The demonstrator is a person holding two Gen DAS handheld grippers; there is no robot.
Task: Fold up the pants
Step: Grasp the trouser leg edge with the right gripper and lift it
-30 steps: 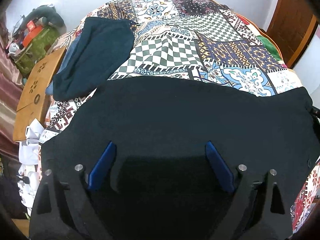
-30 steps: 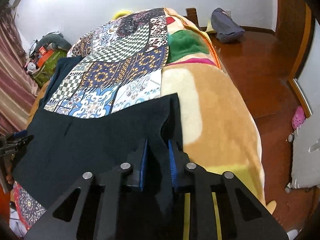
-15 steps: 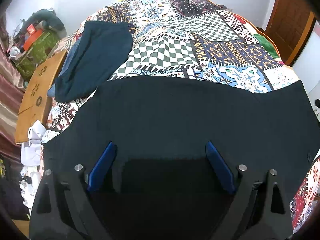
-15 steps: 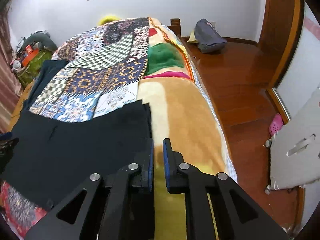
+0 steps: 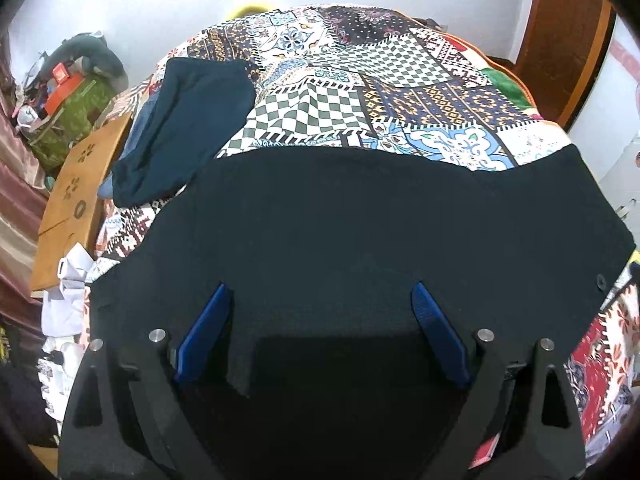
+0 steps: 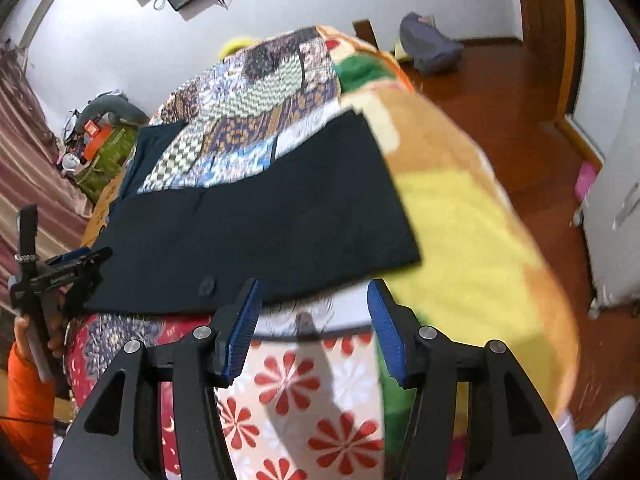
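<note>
While the black pants (image 6: 256,220) lie flat across the patchwork bedspread (image 5: 348,92), both grippers are spread wide: left gripper (image 5: 320,300) right over the fabric, right gripper (image 6: 314,300) just off its near edge.

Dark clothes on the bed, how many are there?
2. The black pants lie spread flat across the near end of the bed. A dark blue garment lies folded at the far left edge. Something lighter blue peeks out beneath it, so more may be hidden.

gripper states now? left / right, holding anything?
Left hand-held gripper: open, over the black fabric pants, gripping nothing.
Right hand-held gripper: open, empty, just off the pants' near edge.
</note>
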